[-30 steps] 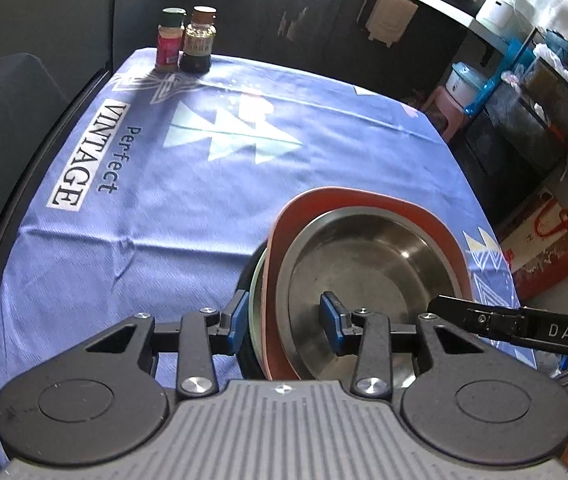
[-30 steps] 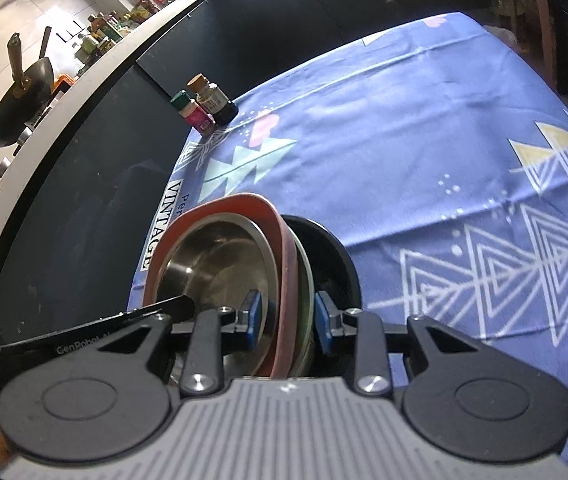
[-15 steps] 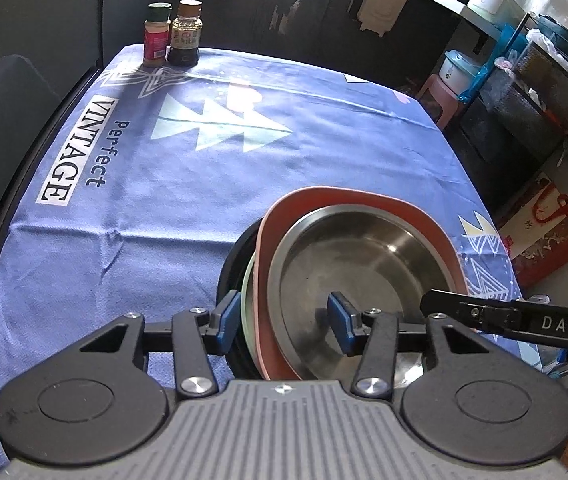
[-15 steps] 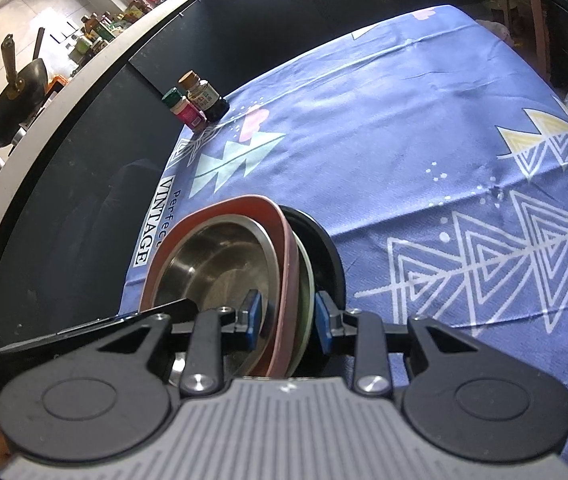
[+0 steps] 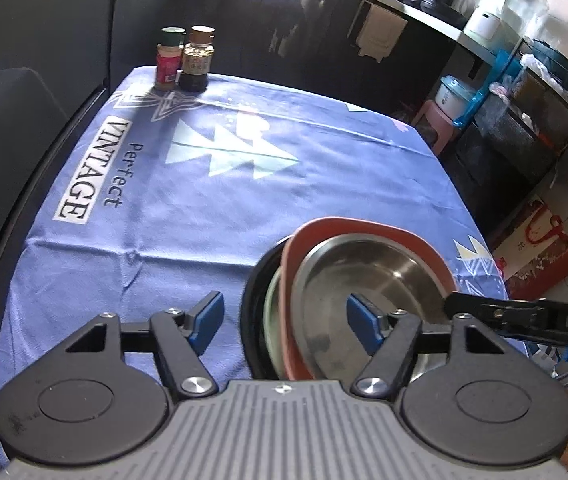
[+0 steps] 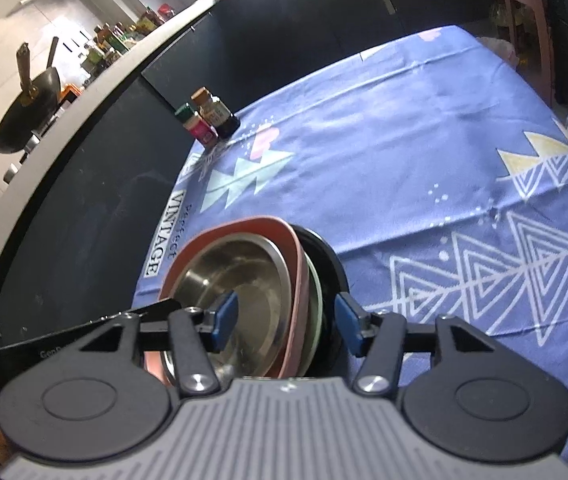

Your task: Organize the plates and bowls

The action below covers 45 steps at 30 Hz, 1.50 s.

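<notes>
A stack of dishes lies on the blue tablecloth [image 5: 204,200] near its front edge: a black plate [image 5: 254,300] at the bottom, a pale green plate [image 5: 272,304], a salmon squarish plate [image 5: 363,226] and a steel bowl [image 5: 363,276] on top. My left gripper [image 5: 285,320] straddles the stack's left rim; its jaws are opening and the blue pads stand off the dishes. My right gripper [image 6: 285,318] straddles the opposite rim, over the steel bowl [image 6: 244,276] and black plate [image 6: 329,256]. Its jaws are opening too, with no pad touching.
Two spice bottles [image 5: 184,60] stand at the far left corner of the table. Dark cabinets [image 5: 44,60] run close along the left and back. A pink stool [image 5: 435,120], storage racks and a red bag [image 5: 535,256] sit on the floor to the right.
Both grippers' jaws have spread wide and come off the stack's rims, which they clamped before. The stack sits a little farther from both cameras now.
</notes>
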Tool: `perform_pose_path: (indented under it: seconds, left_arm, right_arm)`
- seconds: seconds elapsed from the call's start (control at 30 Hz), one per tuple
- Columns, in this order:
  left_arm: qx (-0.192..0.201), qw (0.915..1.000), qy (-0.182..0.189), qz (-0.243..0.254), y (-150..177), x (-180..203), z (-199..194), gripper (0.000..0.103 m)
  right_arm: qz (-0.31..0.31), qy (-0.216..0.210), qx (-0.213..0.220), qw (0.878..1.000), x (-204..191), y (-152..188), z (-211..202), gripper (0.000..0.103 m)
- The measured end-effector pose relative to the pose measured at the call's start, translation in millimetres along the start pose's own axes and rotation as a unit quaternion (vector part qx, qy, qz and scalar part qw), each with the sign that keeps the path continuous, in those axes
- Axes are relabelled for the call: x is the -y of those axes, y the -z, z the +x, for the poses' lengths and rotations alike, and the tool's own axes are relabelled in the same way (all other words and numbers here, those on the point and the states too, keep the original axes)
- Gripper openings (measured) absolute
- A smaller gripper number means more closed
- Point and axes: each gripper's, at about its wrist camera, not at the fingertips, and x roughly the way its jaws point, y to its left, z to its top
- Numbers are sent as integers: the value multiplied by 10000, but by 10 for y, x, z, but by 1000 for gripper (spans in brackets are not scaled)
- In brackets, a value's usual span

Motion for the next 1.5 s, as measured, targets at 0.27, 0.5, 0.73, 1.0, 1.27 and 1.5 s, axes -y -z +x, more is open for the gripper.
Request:
perform_pose_path:
  seconds: [0.27, 0.5, 0.73, 1.0, 1.27, 1.5]
  left_arm:
    - [-136, 9997, -82, -204, 46, -145, 48, 75]
    - [-217, 9995, -41, -208, 66, -150, 83, 79]
    - [-333, 9993, -58, -183, 90, -146, 157, 80]
    - [-457, 9989, -28, -128, 127, -115, 219, 80]
    - [-478, 9987, 55, -145, 138, -127, 251, 82]
    - [-501, 9985, 111, -196, 139, -132, 266, 82]
  right_arm:
    - [318, 68, -157, 9993, 157, 38, 68, 57]
    - [329, 21, -285, 9991, 169, 52, 131, 57]
    - [358, -10, -379, 9986, 201, 58, 180, 58]
    - [368, -12, -472, 9982, 214, 61, 238, 59]
    - [380, -4, -528, 9979, 218, 83, 290, 59]
    - [340, -22, -540, 9980, 206, 86, 325, 59]
